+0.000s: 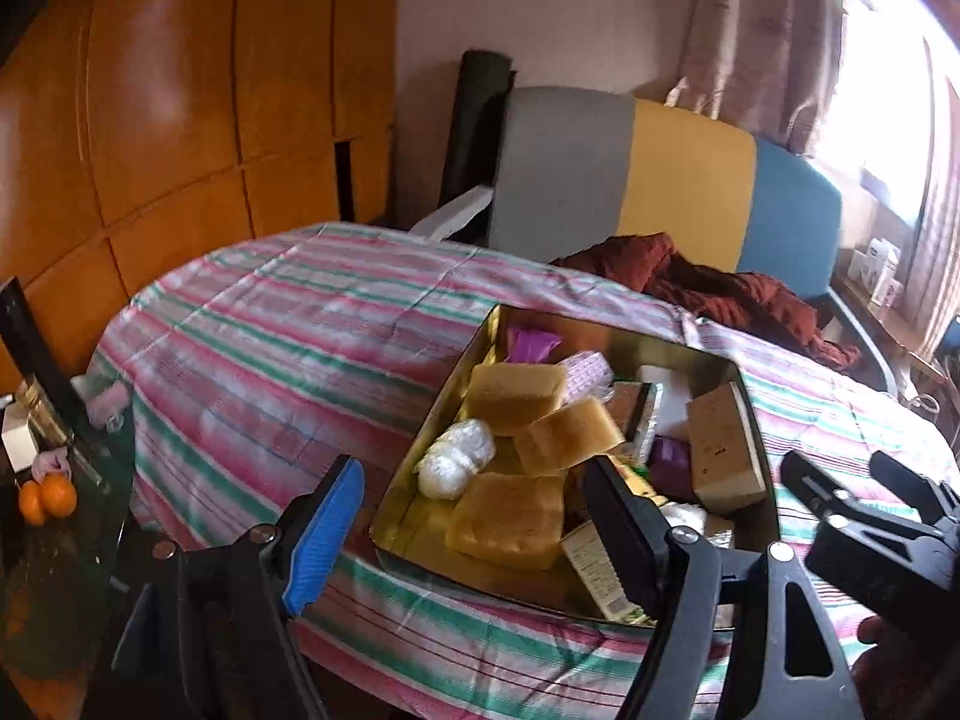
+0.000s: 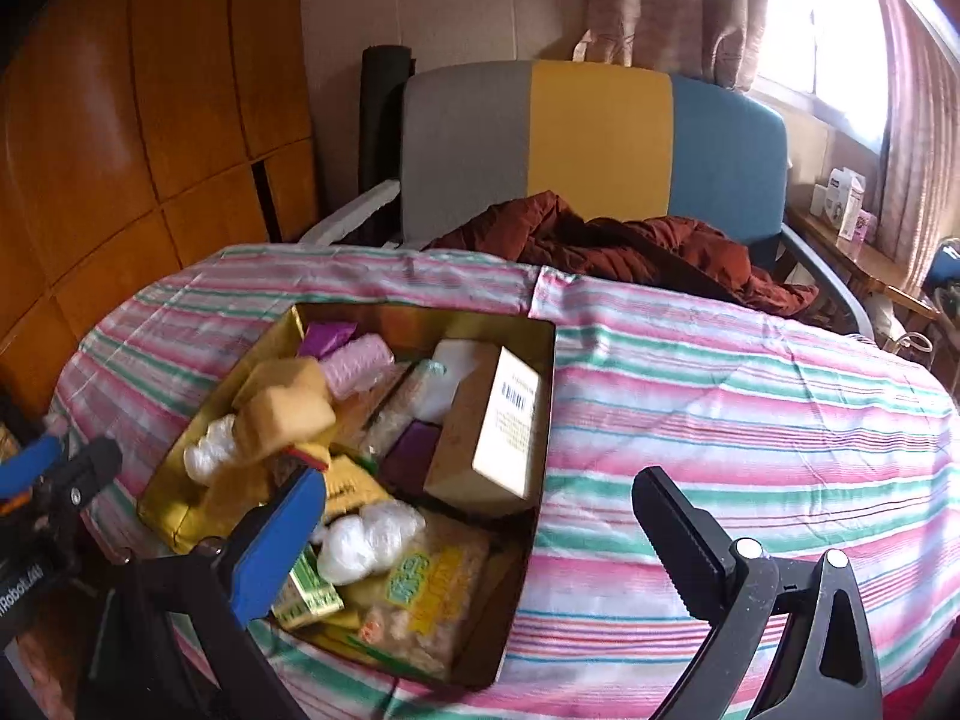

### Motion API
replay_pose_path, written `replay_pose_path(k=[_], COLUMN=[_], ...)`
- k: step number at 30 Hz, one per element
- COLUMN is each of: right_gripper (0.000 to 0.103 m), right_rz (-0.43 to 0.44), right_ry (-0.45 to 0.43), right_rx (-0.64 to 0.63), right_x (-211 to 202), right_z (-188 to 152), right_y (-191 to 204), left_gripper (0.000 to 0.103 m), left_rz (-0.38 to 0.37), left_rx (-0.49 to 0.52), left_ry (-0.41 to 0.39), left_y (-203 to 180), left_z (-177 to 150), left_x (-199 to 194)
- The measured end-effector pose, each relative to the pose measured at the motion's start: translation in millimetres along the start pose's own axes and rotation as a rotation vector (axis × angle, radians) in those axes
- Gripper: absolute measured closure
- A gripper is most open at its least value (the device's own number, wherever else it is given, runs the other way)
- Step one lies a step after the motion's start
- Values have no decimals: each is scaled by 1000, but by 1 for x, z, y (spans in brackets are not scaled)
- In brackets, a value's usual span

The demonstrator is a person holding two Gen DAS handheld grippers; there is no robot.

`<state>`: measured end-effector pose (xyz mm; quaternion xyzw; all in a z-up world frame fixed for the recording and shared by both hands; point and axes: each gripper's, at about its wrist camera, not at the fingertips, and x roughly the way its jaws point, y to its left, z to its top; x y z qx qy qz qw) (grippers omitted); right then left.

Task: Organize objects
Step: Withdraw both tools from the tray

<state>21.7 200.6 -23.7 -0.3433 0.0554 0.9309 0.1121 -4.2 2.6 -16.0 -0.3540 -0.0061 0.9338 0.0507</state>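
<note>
On the striped cloth (image 1: pixel 252 348) our left gripper (image 1: pixel 474 525) and right gripper (image 2: pixel 480 528) both gape empty over the gold tin (image 2: pixel 543 396). It holds yellow blocks (image 1: pixel 516 387), a tan box (image 2: pixel 498 426) and white bundles (image 2: pixel 366 534). Only the left view shows oranges (image 1: pixel 48 498); only the right shows the snack bag (image 2: pixel 432 594).

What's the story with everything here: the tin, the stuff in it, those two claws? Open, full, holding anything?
Gold tin: lidless, crowded with items, on the striped cloth.
Yellow blocks: piled unevenly in the tin.
Brown box: leaning on the tin's wall.
Left claw: open, holding nothing.
Right claw: open, holding nothing.
Red blanket: crumpled on the chair.
</note>
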Motion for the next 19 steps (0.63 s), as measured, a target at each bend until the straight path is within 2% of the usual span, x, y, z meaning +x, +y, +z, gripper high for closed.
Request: replay_pose_path(k=[2, 6, 12, 13, 14, 19], right_gripper=[0, 0, 0, 0, 0, 0], right_rz=[3, 10, 22, 24, 26, 32], right_ry=[-4, 12, 17, 18, 20, 21], right_rx=[0, -11, -15, -15, -17, -28], right_x=[0, 4, 6, 6, 6, 7], right_z=[1, -1, -1, -1, -1, -3], right_y=[2, 6, 6, 6, 6, 8], left_gripper=[33, 42, 43, 46, 52, 53], left_rz=[26, 23, 21, 24, 26, 15], left_rx=[-6, -31, -1, 6, 13, 30], left_ry=[5, 14, 15, 7, -6, -13], left_y=[4, 11, 3, 1, -1, -7], left_z=[0, 0, -3, -4, -5, -5], left_x=[4, 9, 13, 12, 10, 7])
